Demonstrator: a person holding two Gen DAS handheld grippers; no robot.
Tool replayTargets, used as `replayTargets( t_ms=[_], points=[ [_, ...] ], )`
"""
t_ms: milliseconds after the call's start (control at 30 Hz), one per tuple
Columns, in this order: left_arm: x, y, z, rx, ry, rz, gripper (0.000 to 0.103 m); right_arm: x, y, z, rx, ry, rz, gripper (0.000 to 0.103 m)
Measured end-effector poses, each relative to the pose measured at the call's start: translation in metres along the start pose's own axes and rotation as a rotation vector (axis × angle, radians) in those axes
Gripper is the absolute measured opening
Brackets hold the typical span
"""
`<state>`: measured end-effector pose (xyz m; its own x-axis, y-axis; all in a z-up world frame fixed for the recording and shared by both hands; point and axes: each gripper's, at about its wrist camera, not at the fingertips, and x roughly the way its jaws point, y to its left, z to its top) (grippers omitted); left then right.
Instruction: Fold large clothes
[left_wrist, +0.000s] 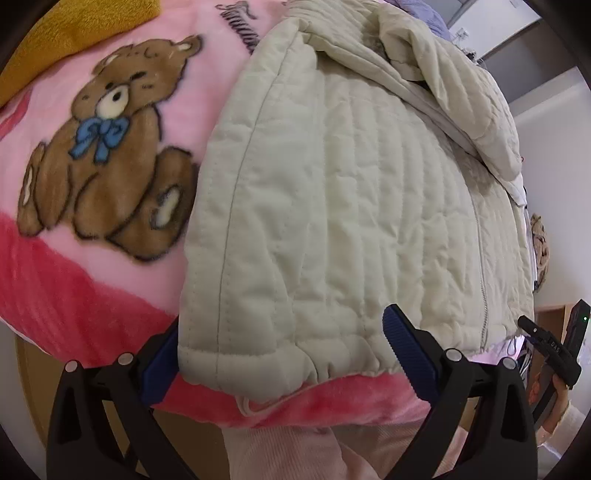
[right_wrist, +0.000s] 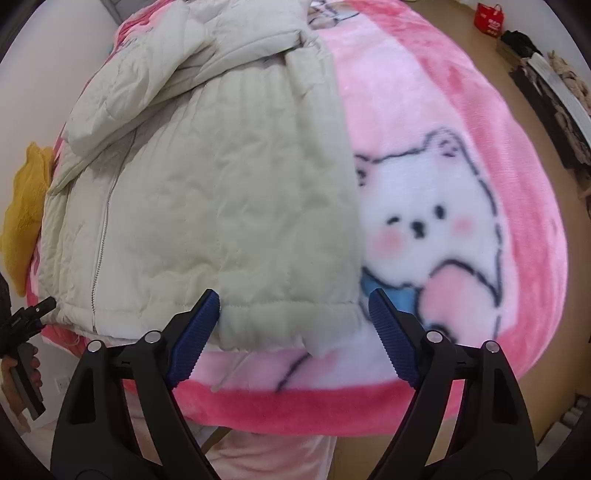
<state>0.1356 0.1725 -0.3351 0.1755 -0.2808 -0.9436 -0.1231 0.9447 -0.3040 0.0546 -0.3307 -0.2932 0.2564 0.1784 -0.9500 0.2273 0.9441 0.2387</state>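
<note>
A cream quilted jacket (left_wrist: 351, 184) lies zipped and spread on a pink cartoon blanket (left_wrist: 74, 288), its hem toward me. My left gripper (left_wrist: 282, 325) stands open over the hem's left corner, one blue pad beside the jacket's edge and the other resting on top of the fabric. In the right wrist view the jacket (right_wrist: 203, 184) covers the left part of the blanket (right_wrist: 517, 166). My right gripper (right_wrist: 293, 297) is open, and the hem's right corner lies between its pads without being pinched. Each gripper also shows at the edge of the other view, held in a hand.
A mustard-yellow cloth (left_wrist: 74, 37) (right_wrist: 26, 206) lies at the blanket's far side. A red bag (right_wrist: 489, 18) and dark items stand on the wooden floor at the right. A person's pale pink clothing (left_wrist: 295, 454) fills the bottom edge.
</note>
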Motion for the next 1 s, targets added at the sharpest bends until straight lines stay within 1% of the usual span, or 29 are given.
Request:
replayTargets(
  t_ms=[33, 67, 100, 133, 200, 233, 267, 300, 333, 367, 400, 467, 500, 567, 667, 767, 800, 867, 900, 1000],
  points=[
    [0.004, 0.003, 0.0, -0.024, 0.013, -0.014, 0.098, 0.003, 0.002, 0.001, -0.007, 0.01, 0.004, 0.07],
    [0.007, 0.005, 0.0, -0.047, 0.022, -0.032, 0.097, 0.007, 0.004, 0.002, -0.017, 0.027, -0.002, 0.066],
    [0.01, 0.005, 0.0, -0.056, 0.026, -0.025, 0.096, 0.008, 0.005, 0.003, -0.02, 0.034, 0.007, 0.062],
    [0.011, 0.004, 0.0, -0.051, 0.027, -0.002, 0.093, 0.009, 0.005, 0.003, -0.02, 0.037, 0.01, 0.06],
    [0.013, 0.0, -0.001, -0.027, 0.03, 0.029, 0.088, 0.007, 0.006, 0.003, -0.023, 0.042, 0.023, 0.051],
    [0.014, -0.002, -0.002, -0.022, 0.031, 0.029, 0.081, 0.006, 0.007, 0.003, -0.024, 0.046, 0.03, 0.049],
    [0.015, -0.004, -0.003, -0.023, 0.034, 0.027, 0.068, 0.005, 0.01, 0.004, -0.028, 0.053, 0.039, 0.044],
    [0.016, -0.005, -0.004, -0.024, 0.039, 0.019, 0.062, 0.004, 0.012, 0.005, -0.03, 0.057, 0.045, 0.039],
    [0.015, -0.007, -0.003, -0.028, 0.048, 0.0, 0.051, 0.002, 0.013, 0.007, -0.028, 0.066, 0.062, 0.038],
    [0.011, -0.011, -0.001, -0.037, 0.056, -0.014, 0.043, -0.003, 0.016, 0.011, -0.03, 0.074, 0.074, 0.036],
    [0.005, -0.017, 0.003, -0.038, 0.062, -0.033, 0.042, -0.009, 0.018, 0.014, -0.03, 0.08, 0.096, 0.035],
    [-0.018, -0.029, 0.011, 0.007, 0.039, -0.07, 0.04, -0.03, 0.024, 0.024, -0.05, 0.06, 0.148, 0.034],
    [-0.027, -0.035, 0.015, 0.036, 0.026, -0.078, 0.04, -0.043, 0.03, 0.031, -0.076, 0.047, 0.171, 0.033],
    [-0.047, -0.048, 0.023, 0.093, 0.002, -0.082, 0.039, -0.069, 0.044, 0.046, -0.14, 0.013, 0.188, 0.033],
    [-0.08, -0.068, 0.048, 0.152, -0.059, -0.082, 0.039, -0.103, 0.06, 0.074, -0.191, -0.05, 0.21, 0.032],
    [-0.105, -0.076, 0.073, 0.158, -0.128, -0.085, 0.038, -0.129, 0.073, 0.106, -0.233, -0.122, 0.228, 0.032],
    [-0.114, -0.08, 0.087, 0.152, -0.158, -0.088, 0.037, -0.136, 0.075, 0.119, -0.241, -0.142, 0.232, 0.031],
    [-0.124, -0.086, 0.11, 0.128, -0.198, -0.102, 0.036, -0.143, 0.076, 0.142, -0.229, -0.172, 0.249, 0.03],
    [-0.126, -0.088, 0.124, 0.122, -0.209, -0.105, 0.036, -0.143, 0.076, 0.155, -0.212, -0.179, 0.269, 0.029],
    [-0.123, -0.097, 0.157, 0.103, -0.234, -0.099, 0.034, -0.141, 0.081, 0.187, -0.212, -0.211, 0.27, 0.027]
  ],
)
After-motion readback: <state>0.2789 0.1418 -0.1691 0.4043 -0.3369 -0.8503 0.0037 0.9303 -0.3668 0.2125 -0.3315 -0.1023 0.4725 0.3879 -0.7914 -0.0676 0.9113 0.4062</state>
